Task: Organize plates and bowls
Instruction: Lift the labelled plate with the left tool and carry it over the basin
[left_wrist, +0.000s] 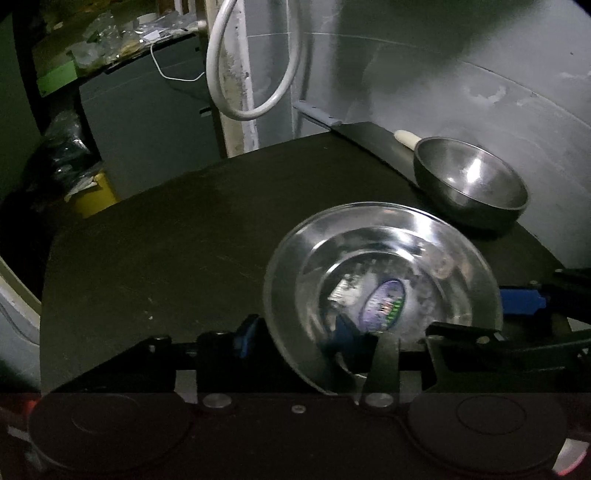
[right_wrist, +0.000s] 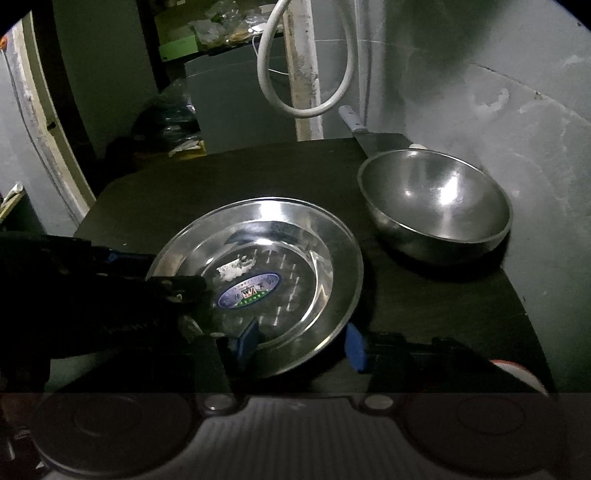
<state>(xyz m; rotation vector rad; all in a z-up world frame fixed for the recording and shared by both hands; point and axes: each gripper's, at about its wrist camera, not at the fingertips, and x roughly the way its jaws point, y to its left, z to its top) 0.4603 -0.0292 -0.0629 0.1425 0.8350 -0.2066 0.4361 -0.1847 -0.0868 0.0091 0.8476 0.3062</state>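
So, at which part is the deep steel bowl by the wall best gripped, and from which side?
Probably at the rim of the steel bowl, on the near edge facing the plate. It stands upright and open, so one finger could go inside and one outside the thin wall. The round sides look too wide and smooth to clamp, and the wall and knife crowd the far side.

A dark tabletop (right_wrist: 229, 192) holds a steel plate (right_wrist: 332, 236), with a steel bowl (right_wrist: 436, 206) near the wall and a cleaver (right_wrist: 373, 142) behind.
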